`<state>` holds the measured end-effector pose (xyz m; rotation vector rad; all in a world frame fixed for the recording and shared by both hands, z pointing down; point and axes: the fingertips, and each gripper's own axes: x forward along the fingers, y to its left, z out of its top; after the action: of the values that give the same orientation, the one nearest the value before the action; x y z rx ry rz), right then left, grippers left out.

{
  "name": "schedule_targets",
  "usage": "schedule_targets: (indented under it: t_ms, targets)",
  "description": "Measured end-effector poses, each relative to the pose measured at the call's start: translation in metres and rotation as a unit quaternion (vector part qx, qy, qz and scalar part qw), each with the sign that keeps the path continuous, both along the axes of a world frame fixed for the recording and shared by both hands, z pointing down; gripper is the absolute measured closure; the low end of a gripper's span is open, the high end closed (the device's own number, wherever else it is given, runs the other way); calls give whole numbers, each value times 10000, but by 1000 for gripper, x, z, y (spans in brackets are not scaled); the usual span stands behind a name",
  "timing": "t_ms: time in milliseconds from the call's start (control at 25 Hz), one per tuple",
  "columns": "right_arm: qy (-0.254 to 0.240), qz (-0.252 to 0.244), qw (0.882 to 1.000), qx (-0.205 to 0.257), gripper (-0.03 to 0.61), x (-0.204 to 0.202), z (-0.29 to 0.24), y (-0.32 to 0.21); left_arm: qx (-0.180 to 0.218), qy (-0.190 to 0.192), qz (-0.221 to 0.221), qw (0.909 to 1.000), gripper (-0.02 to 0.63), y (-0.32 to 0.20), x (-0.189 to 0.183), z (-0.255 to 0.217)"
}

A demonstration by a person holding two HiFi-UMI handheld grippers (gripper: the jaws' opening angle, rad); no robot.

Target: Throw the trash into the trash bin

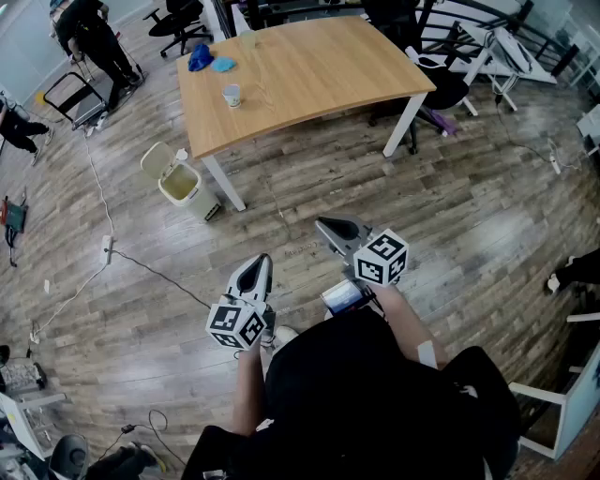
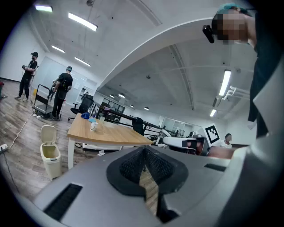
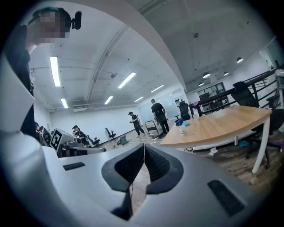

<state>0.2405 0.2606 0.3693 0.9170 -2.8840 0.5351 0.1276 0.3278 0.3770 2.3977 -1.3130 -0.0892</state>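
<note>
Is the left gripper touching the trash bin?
Apart. The head view shows a wide stretch of floor between the left gripper and the trash bin.

This is an open-plan office or lab workroom: a wooden desk [image 1: 300, 75] stands on a plank floor [image 1: 469, 216], with swivel chairs [image 1: 178, 19] behind it and a trash bin [image 1: 178, 180] beside it. Strip lights [image 2: 82, 21] line the high ceiling, and cables [image 1: 159, 277] trail across the floor.

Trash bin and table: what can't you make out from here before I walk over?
- Trash bin inside: too small in the head view; in the left gripper view it is side-on and its wall hides it.
- Cup on the table: too small in every view to tell whether it is empty.
- Blue items at the table's far corner: too small to identify.
</note>
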Motion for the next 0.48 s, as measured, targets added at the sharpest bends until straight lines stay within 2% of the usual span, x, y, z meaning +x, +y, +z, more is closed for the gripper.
schedule_targets:
  t_ms: [320,480]
  targets:
    - [-54,-74,9999,135,580,49,-6,-36,161,29,9,9999,607,-39,51,-7]
    - [-140,86,9998,71,580,87,3,-59,179,-216,-126,9995,607,-59,81,3]
